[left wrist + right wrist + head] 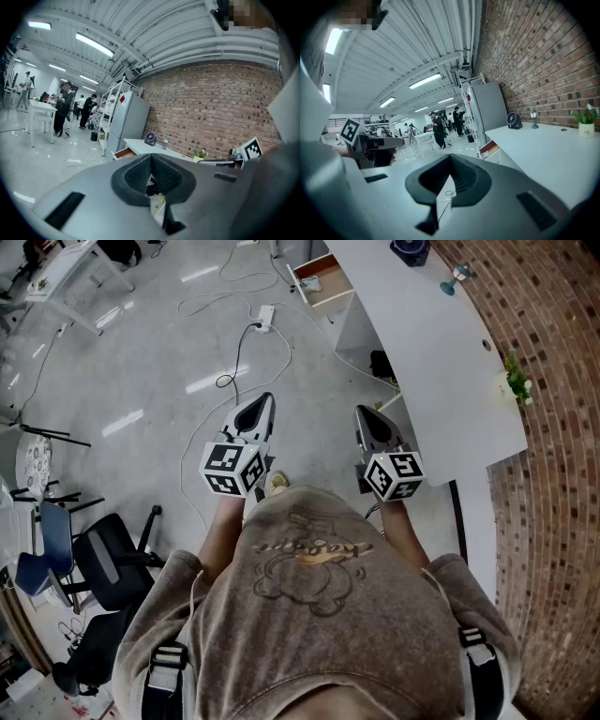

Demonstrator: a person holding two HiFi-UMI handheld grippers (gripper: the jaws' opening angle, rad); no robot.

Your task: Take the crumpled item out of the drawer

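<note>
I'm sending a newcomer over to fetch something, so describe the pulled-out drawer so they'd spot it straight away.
Follow the red brick wall to the long white desk that runs along it. At the desk's far end, near the dark round fan, one drawer stands pulled out towards the room. It is the only one seen open, and its reddish-brown wooden inside stands out against the white desk.

Open-plan lab/workshop. Indicators: brick wall (553, 474) at 3 o'clock, long white worktop (422, 334) alongside, power strip (265, 317) on polished floor (141, 352) at 12 o'clock, office chair (108, 563) at 8 o'clock, ceiling strip lights (93, 44).
</note>
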